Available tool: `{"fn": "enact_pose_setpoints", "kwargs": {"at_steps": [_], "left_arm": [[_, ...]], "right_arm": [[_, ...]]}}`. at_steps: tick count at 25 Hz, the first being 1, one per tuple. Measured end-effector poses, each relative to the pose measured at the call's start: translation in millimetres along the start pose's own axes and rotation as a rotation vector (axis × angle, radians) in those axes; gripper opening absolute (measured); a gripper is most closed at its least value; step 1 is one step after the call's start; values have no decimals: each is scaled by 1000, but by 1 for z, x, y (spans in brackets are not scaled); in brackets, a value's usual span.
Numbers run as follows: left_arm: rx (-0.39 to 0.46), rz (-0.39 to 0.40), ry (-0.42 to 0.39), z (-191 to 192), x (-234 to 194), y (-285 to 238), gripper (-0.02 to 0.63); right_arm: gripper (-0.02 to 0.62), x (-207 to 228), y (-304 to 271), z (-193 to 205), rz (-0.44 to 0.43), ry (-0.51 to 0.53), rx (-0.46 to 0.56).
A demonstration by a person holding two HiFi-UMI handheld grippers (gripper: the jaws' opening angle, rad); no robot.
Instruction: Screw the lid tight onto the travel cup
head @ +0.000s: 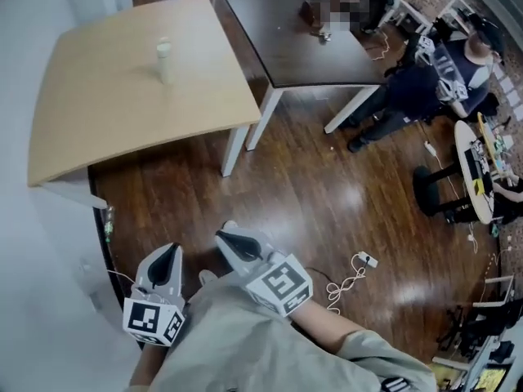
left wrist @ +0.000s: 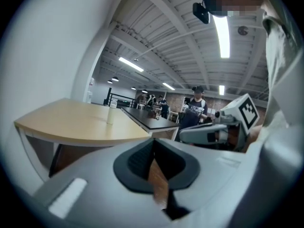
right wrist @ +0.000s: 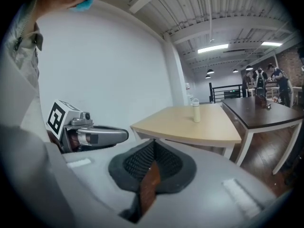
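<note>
Travel cup (head: 164, 60), pale and upright on the light tabletop (head: 98, 113), standing clear of every edge, somewhat nearer the far edge than the near one and nearer the corner that meets the dark tabletop (head: 286, 31) than the opposite side. In all three views the cup is small and far off. Its top end looks capped, but whether the lid is seated or screwed down cannot be told. The near corner of the light tabletop is cut off by the white wall (head: 33, 23) in the head view.

Left tongs (head: 169, 253) and right tongs (head: 226, 237), held low over the wooden floor (head: 327, 194) short of the tabletop's near edge, both well apart from the cup and pointing roughly toward it. The person's grey sleeve (head: 245, 341) hides their rear parts. In the left gripper view the left tongs (left wrist: 153, 148) have their dark pads pressed together with nothing between them. Only floor shows through the slot beneath, and the cup (left wrist: 110, 114) stands far beyond, left of the jaw line. The right tongs (right wrist: 153, 151) are likewise fully closed and empty, with the cup (right wrist: 195, 112) beyond and to their right.

Surroundings: a white cable (head: 351, 276) lies on the floor, and a person (head: 441, 72) stands past the dark tabletop
</note>
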State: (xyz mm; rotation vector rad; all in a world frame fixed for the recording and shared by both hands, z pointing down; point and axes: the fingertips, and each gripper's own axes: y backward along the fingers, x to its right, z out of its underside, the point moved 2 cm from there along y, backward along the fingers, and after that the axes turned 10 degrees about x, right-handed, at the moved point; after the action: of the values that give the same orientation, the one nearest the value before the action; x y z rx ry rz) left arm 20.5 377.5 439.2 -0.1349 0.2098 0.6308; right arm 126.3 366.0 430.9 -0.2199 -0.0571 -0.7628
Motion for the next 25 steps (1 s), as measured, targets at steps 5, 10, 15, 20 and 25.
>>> {"fn": "enact_pose_setpoints", "kwargs": {"at_steps": [5,10,15,20,25], "left_arm": [[-30,-103,-12,4,-69,-3,2],[-82,-192,-11,-4,-109,-32,2],[-113,-211,-37,-28,-129,-71,2],[-131,-225,-67,-49,-142,-112,2],[-164,-200,-82,-59,-151,-135,2]], "right_arm": [[-2,7,-75,8,-64,-48,-14],[-2,41,-125,5,-115,-95,-25],[-2,82,-157,-20,-116,-122,2],[-2,120,-178,-38,-125,-127,38],[-3,143,-188,-44,-89,-150,66]]}}
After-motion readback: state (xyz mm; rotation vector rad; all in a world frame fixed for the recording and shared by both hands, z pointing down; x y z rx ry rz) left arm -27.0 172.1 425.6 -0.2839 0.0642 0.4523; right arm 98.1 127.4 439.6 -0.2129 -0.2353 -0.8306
